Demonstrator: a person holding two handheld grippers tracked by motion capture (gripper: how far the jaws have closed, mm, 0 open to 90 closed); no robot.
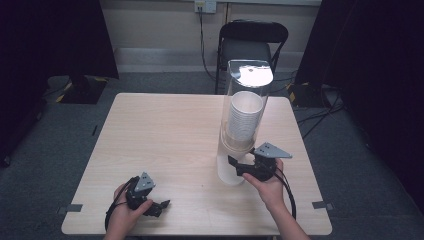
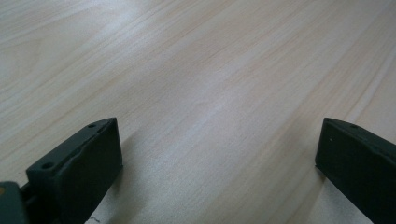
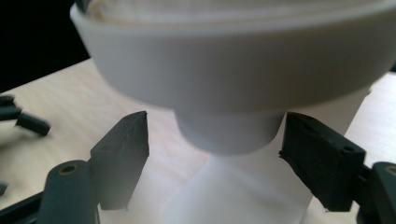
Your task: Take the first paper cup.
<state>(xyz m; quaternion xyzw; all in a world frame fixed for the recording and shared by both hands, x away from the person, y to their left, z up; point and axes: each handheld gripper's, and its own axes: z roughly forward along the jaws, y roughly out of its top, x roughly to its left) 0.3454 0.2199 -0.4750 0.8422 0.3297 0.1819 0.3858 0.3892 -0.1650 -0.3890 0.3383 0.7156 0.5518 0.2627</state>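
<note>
Under the dispenser (image 1: 246,107) at desk 4 o'clock, right gripper (image 3: 212,140) jaws spread astride the cup (image 3: 229,130); pinch squarely, pull straight down; left gripper (image 2: 219,154) jaws spread, idle.

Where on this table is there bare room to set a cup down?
The table is bare across its far left, from the cup dispenser to the left edge, and in the middle between both grippers. It is crowded at the dispenser's base, where the right gripper reaches; the left gripper takes the near-left corner.

Dim room, overhead glare on the dispenser lid (image 1: 253,75), blurred close-ups.
</note>
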